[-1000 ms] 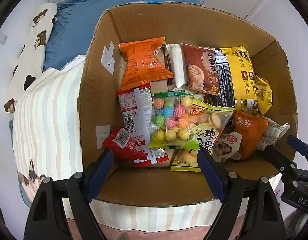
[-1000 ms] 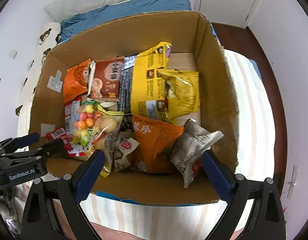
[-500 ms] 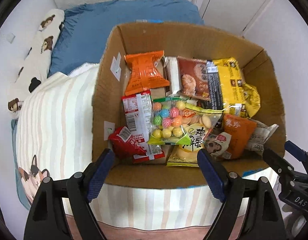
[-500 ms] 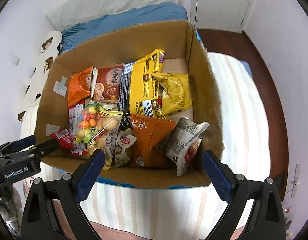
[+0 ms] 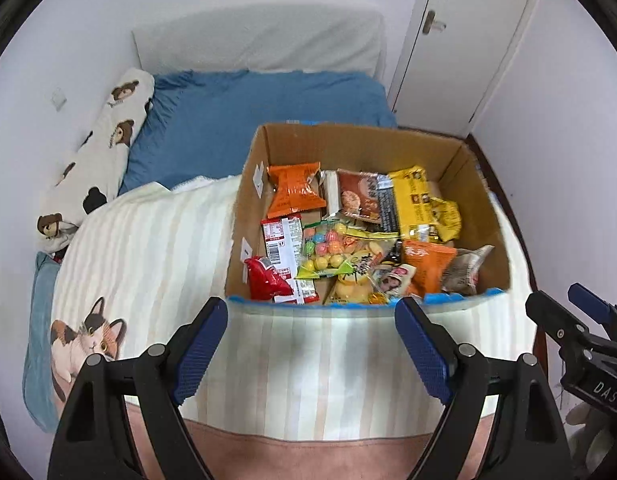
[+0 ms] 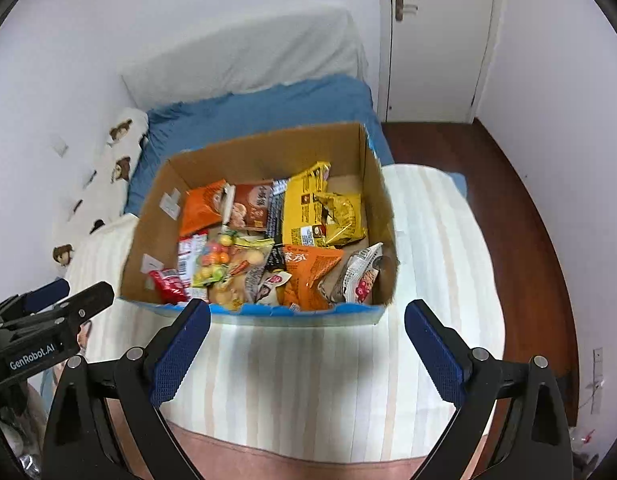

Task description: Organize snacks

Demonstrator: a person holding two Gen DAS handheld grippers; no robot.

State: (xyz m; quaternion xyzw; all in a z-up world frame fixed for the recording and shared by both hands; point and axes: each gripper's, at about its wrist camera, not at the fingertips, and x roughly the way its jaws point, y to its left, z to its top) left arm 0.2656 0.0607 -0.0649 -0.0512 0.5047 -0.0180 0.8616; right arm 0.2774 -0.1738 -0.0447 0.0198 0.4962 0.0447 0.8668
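Observation:
An open cardboard box (image 5: 244, 216) (image 6: 380, 216) stands on the striped bed cover and holds several snack packets: an orange packet (image 5: 294, 190), a yellow bag (image 5: 414, 200) (image 6: 308, 208), a clear bag of coloured balls (image 5: 324, 248) (image 6: 214, 262), a red packet (image 5: 264, 280) and a grey packet (image 6: 362, 276). My left gripper (image 5: 311, 344) is open and empty, in front of the box's near wall. My right gripper (image 6: 307, 346) is open and empty, also in front of the box, and shows at the right edge of the left wrist view (image 5: 572, 320).
The box sits on a bed with a striped blanket (image 5: 148, 248) with a cat print (image 5: 88, 340). A blue sheet (image 5: 260, 108) and bear-print pillow (image 5: 104, 152) lie behind. A white door (image 6: 436, 40) and dark wood floor (image 6: 516, 216) are at right.
Both grippers have pulled back and up from over the box to in front of it. The box looks smaller and more of the bed and room shows. Both stay open and empty.

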